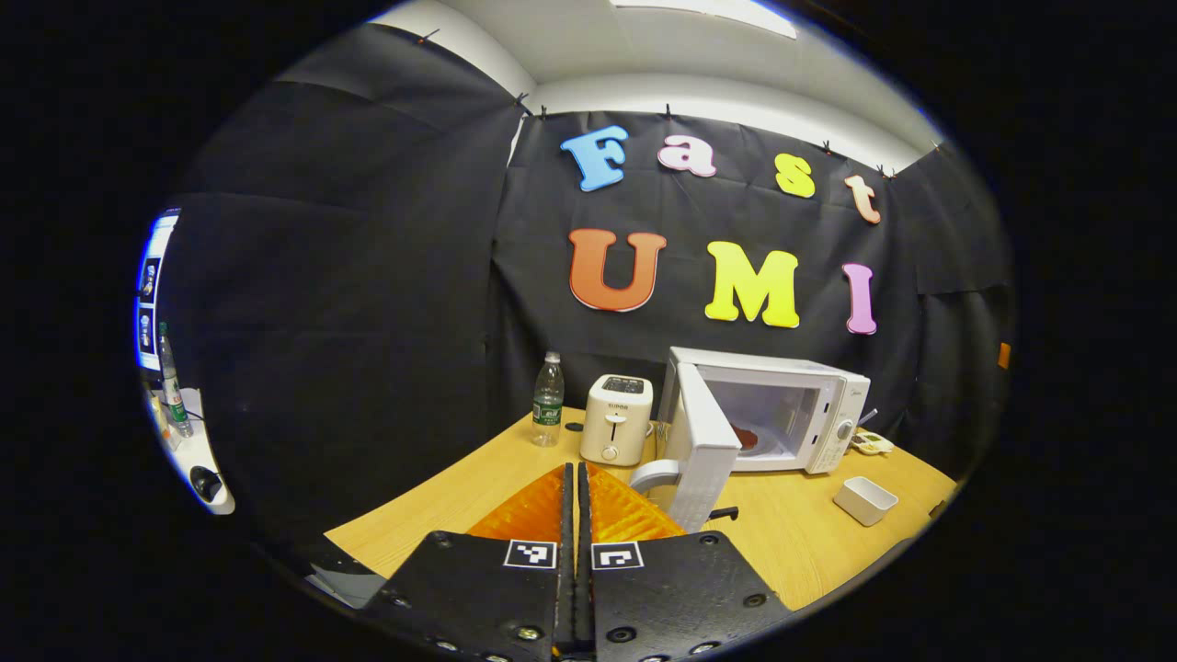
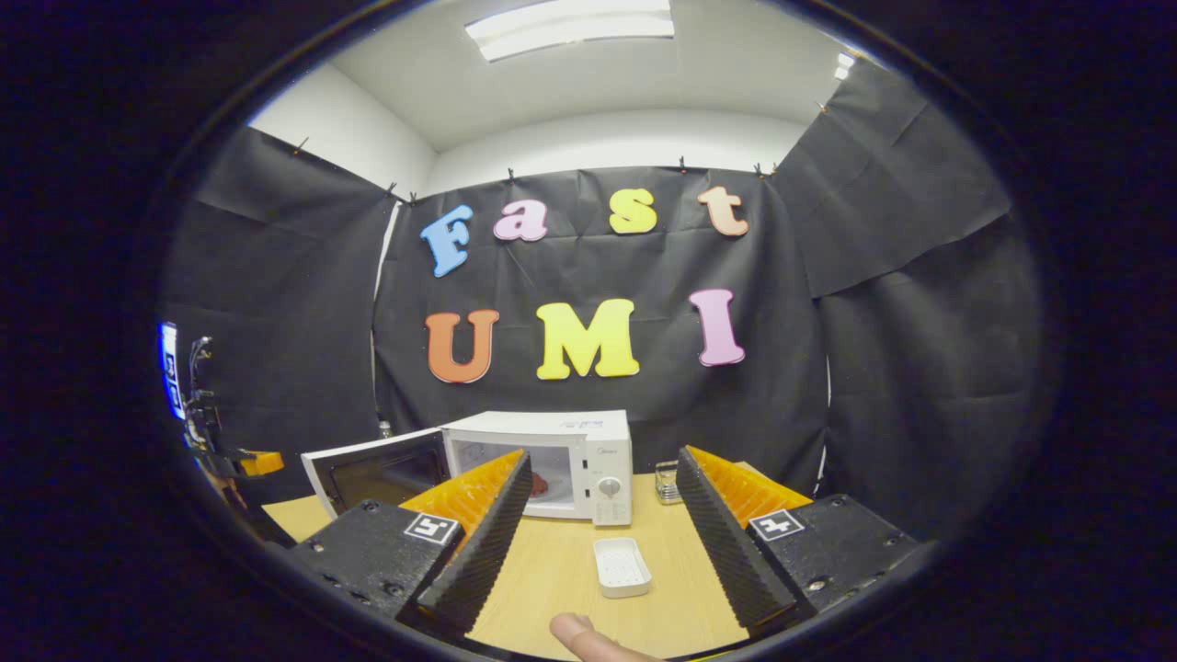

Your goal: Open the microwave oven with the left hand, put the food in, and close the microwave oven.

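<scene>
White and boxy, the microwave oven (image 1: 768,409) sits at the back of the wooden table (image 1: 791,542) in the left gripper view. Its door (image 1: 703,446) hangs wide open toward the camera. A dark red bit of food (image 1: 743,438) lies inside on the floor of the oven. The left gripper (image 1: 577,515) is down low with its 2 fingers pressed flat together, holding nothing. A toaster (image 1: 617,418) and a water bottle (image 1: 548,400) stand just beside the oven. A small white tray (image 1: 865,500) lies near the front.

In the right gripper view, the right gripper (image 2: 598,515) is spread wide and holds nothing. Between its fingers you can see the oven (image 2: 561,460), the food (image 2: 541,485) inside it, and the open door (image 2: 377,469) swung out to the side. The white tray (image 2: 622,565) lies on the table, and a fingertip (image 2: 584,636) pokes in at the bottom.

I think the food is in, so closing comes next. The door looks stiff and light and should swing easily on its hinge. Push on its flat outer face near the free edge.
</scene>
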Tool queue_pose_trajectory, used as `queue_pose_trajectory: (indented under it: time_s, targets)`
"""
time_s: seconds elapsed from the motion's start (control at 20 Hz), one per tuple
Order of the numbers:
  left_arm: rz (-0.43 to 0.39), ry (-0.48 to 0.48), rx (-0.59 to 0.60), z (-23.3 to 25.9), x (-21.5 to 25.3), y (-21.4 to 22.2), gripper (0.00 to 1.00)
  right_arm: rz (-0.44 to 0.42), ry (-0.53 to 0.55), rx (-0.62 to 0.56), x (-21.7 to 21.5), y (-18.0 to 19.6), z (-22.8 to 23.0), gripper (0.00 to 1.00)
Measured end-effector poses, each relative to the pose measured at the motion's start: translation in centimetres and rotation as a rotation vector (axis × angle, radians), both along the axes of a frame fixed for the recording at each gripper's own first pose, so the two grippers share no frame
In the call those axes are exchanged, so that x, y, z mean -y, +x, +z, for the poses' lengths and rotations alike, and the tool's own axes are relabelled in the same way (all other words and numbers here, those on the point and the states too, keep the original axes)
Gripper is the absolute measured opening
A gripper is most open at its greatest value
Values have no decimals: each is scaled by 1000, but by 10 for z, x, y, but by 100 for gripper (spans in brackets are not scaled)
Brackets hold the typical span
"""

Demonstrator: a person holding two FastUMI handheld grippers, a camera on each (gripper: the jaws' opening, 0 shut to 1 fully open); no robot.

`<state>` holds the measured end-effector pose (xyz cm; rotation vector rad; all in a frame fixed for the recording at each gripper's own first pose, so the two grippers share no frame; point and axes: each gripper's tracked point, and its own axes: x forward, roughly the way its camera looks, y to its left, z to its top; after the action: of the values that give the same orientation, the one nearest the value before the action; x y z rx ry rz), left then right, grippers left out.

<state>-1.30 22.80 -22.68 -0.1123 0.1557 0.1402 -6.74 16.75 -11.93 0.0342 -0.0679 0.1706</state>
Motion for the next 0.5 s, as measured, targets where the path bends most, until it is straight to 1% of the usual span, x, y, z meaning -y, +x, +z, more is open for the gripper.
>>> queue_pose_trajectory:
  time_s: [0.1, 0.2, 0.3, 0.45, 0.5]
  targets:
    - [-23, -22, -28, -21, 0, 16, 0, -18, 1, -22, 4, 5, -8, 99]
    - [-20, -72, -75, -44, -4, 26, 0, -4, -1, -53, -1, 7, -18, 100]
    - [-30, -103, -82, -54, 0, 32, 0, 9, -9, -65, -2, 8, -22, 100]
    - [-60, -90, -86, -59, 10, 32, 0, 11, -8, -66, 0, 10, -23, 100]
    - [-57, -79, -84, -59, 11, 34, 0, 10, -6, -65, 2, 10, -23, 100]
